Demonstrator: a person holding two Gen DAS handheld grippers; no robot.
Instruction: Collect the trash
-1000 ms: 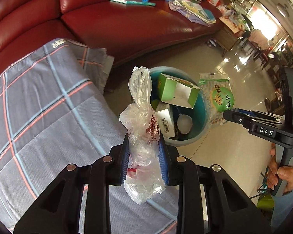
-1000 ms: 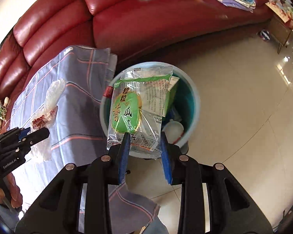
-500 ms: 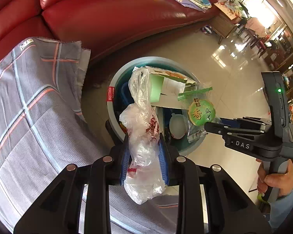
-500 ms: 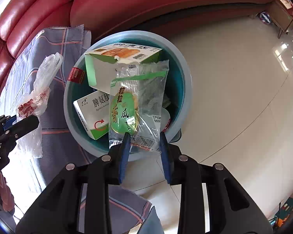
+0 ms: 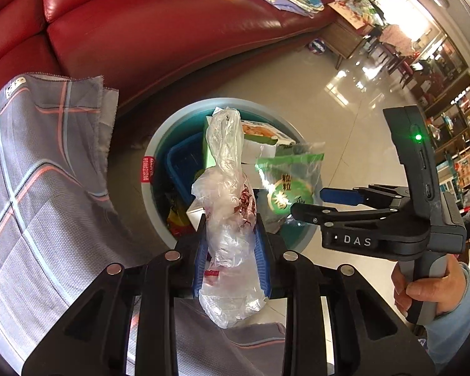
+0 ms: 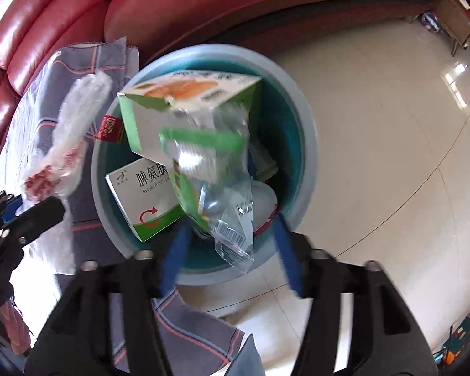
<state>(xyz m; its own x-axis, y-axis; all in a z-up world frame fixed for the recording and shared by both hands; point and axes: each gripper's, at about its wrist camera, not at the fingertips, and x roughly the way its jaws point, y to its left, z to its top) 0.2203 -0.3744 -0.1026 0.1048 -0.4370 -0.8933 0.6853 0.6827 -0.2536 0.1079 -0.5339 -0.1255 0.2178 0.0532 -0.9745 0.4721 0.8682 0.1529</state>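
A teal bin (image 6: 300,144) stands on the glossy tiled floor (image 6: 376,156).

Below my right hand-held gripper (image 6: 228,250) the bin (image 6: 307,144) mouth is crowded: a green carton (image 6: 188,94) tilts across its far half, a white box (image 6: 141,194) fills the left, and the snack packet (image 6: 216,188) sits loose between the just-opened jaws. Free floor (image 6: 376,156) lies to the right. My left hand-held gripper (image 5: 232,257), clamping a plastic bag (image 5: 232,206), has the cloth (image 5: 40,188) just left and the sofa (image 5: 172,37) beyond the bin.
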